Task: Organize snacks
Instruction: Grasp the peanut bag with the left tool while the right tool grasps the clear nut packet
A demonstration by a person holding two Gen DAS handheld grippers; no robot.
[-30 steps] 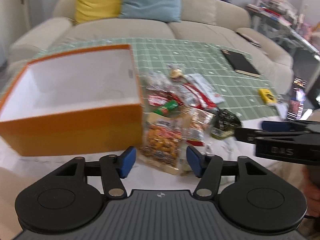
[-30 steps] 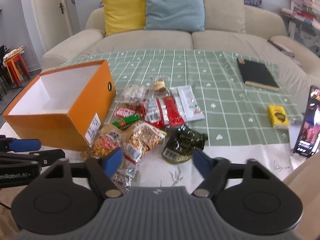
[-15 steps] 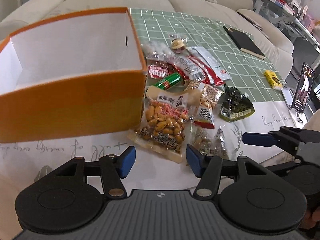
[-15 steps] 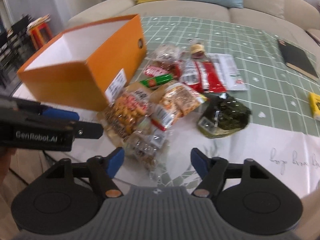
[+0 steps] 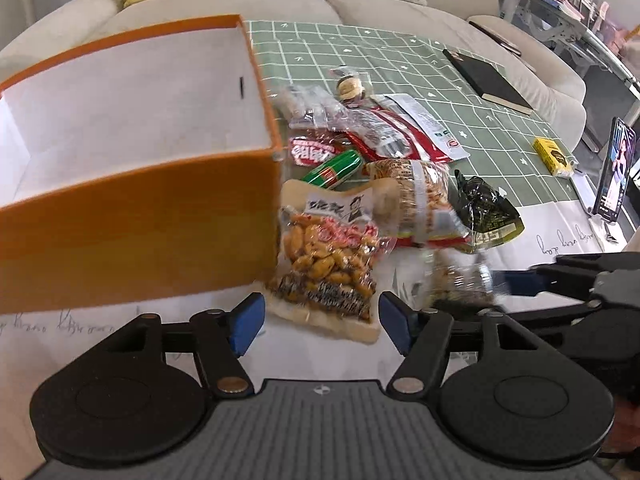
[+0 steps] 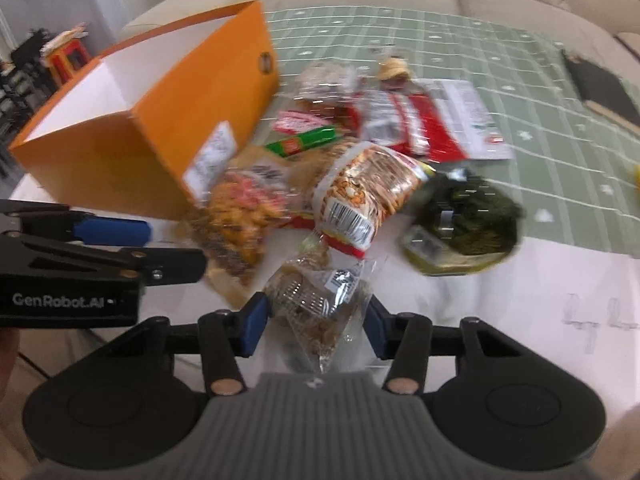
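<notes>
An open orange box (image 5: pixel 140 220) (image 6: pixel 180 120) stands on the left of the table, with white inside walls. Snack packets lie in a heap to its right. My left gripper (image 5: pixel 320 320) is low over the near edge of a peanut packet (image 5: pixel 328 256) (image 6: pixel 240 216). Its jaws are opening and the pads stand apart from the packet. My right gripper (image 6: pixel 316 320) is closing on a clear packet of brown snacks (image 6: pixel 320 300) (image 5: pixel 460 284), and both pads touch its sides. One blue pad of the left gripper's fingers (image 6: pixel 112 230) shows at the left edge of the right wrist view.
The heap also holds a striped nut bag (image 5: pixel 416 196), a dark green packet (image 5: pixel 484 212), a green stick (image 5: pixel 332 168) and red packets (image 5: pixel 384 140). A black notebook (image 5: pixel 488 80), a yellow box (image 5: pixel 552 156) and a propped phone (image 5: pixel 614 172) are farther right. A sofa stands behind.
Both grippers sank toward the table and tipped further down. The right jaws narrowed around the clear packet. The left jaws widened over the peanut packet's edge.
</notes>
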